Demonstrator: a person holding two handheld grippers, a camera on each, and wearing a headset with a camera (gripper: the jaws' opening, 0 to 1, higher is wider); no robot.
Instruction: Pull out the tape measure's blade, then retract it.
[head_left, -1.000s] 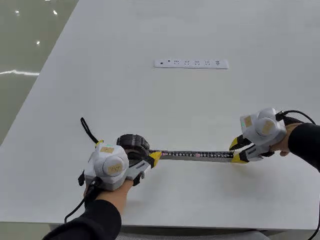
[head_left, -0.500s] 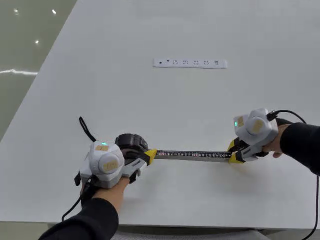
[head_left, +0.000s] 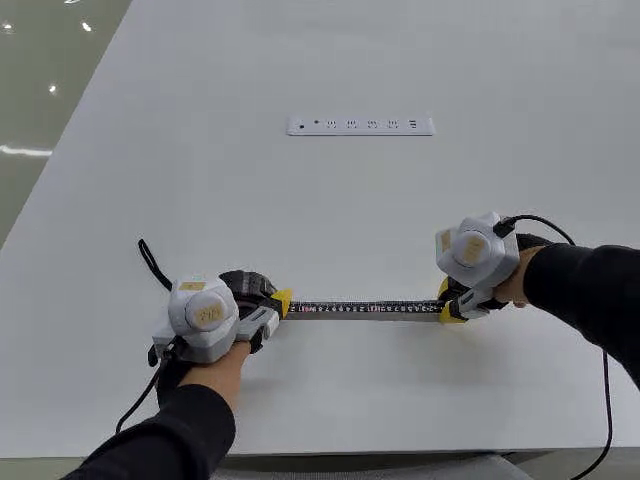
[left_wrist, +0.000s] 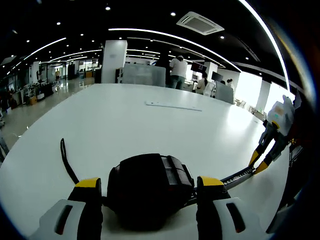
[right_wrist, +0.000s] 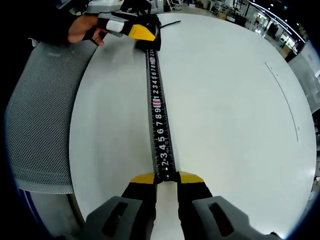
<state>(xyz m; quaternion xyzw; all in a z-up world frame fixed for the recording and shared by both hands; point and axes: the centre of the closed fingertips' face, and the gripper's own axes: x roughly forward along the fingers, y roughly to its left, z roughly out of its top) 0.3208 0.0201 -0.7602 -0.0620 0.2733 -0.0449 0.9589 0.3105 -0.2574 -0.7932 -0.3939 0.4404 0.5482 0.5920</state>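
Note:
The black tape measure case (head_left: 247, 287) (left_wrist: 148, 187) rests on the white table, and my left gripper (head_left: 270, 308) (left_wrist: 148, 183) is shut on it. Its black blade (head_left: 362, 307) (right_wrist: 159, 115) with white numbers lies flat across the table, running right from the case. At the blade's tip, my right gripper (head_left: 447, 304) (right_wrist: 165, 178) is shut on the end. In the right gripper view the case (right_wrist: 148, 31) shows far off with the left gripper (right_wrist: 136, 31) around it. The right gripper (left_wrist: 264, 157) appears at the right of the left gripper view.
A white power strip (head_left: 360, 126) (left_wrist: 173, 105) lies farther back on the table (head_left: 330, 210). A black wrist strap (head_left: 152, 264) (left_wrist: 65, 158) trails left from the case. The table's near edge runs just below both hands. People stand beyond the table's far end in the left gripper view.
The right gripper has moved left toward the case, and the exposed blade is a little shorter. The left gripper still holds the case. The head camera has shifted.

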